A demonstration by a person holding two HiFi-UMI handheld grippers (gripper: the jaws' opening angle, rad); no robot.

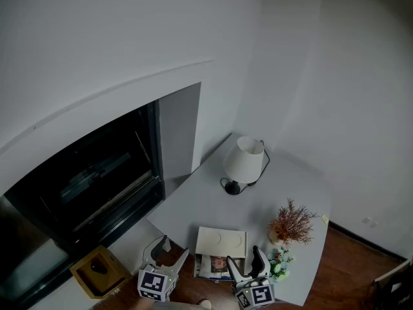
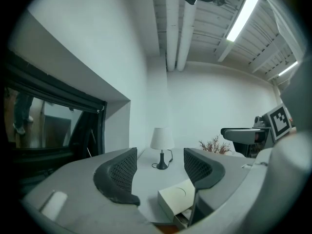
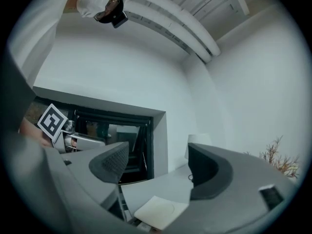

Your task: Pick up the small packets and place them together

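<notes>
A flat white packet [image 1: 221, 242] lies stacked on a printed packet [image 1: 216, 264] at the near edge of the white table [image 1: 206, 205]

Tabletop [image 1: 206, 202]: smooth, matt, light grey, laminate look. Table lamp [image 1: 244, 163]: matt off-white shade, cloth or paper, can't tell which; dark base with a slight gloss. Flat box [image 1: 221, 241]: matt white cardboard, faint pressed circle on the lid. Magazine [image 1: 214, 264] under it: glossy printed paper. Dried sprig [image 1: 292, 223]: rough, brittle, reddish-brown. Floor [image 1: 348, 263]: brown wood, light sheen. Small box [image 1: 98, 270]: tan wood, matt. Window [image 1: 90, 179]: dark glossy glass, black frame. Wall [image 1: 129, 44]: flat matt paint. Left gripper [image 1: 170, 250] and right gripper [image 1: 244, 260]: matt grey plastic shells. Fingers [image 2: 119, 172]: black pads with a fine mesh texture.
</notes>
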